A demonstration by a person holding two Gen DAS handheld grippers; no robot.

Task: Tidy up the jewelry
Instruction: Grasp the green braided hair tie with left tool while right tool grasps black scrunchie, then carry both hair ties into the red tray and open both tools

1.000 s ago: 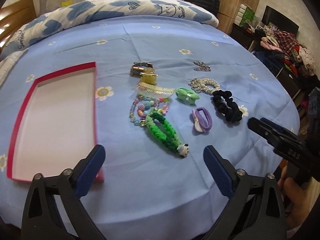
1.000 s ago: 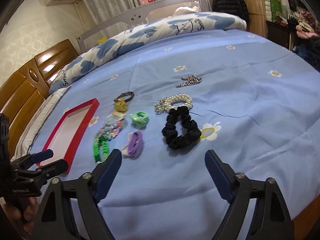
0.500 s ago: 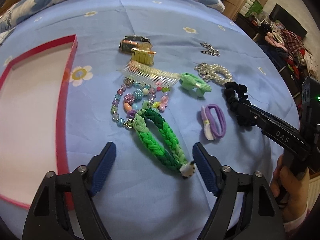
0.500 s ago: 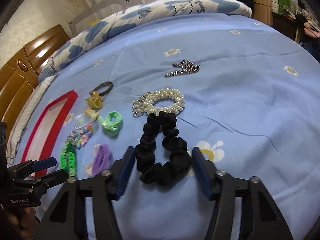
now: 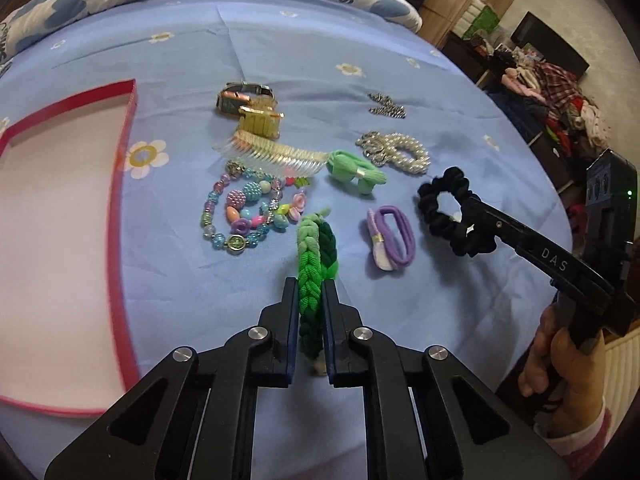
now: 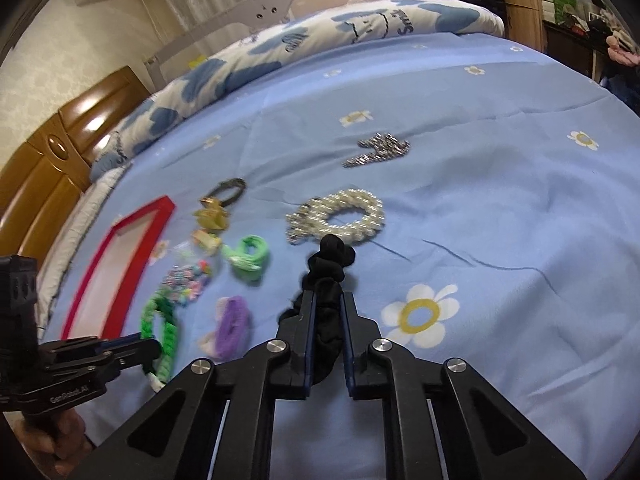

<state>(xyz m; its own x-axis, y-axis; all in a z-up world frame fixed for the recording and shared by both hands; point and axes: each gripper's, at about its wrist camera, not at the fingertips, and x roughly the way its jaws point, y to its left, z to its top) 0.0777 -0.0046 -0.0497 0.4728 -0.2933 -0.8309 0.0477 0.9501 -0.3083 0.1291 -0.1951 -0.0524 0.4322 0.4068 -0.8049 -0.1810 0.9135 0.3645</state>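
Left tool (image 5: 310, 292) clamped narrow on the green braided band (image 5: 314, 256), just right of the red-rimmed tray (image 5: 124, 184) on the blue bed sheet (image 5: 280, 52). Right tool (image 6: 327, 302) pinched on the black scrunchie (image 6: 330, 268), further right of the tray. Purple hair tie (image 5: 392, 236) lies between band and scrunchie; bead bracelet (image 5: 248, 212) nearer the tray.
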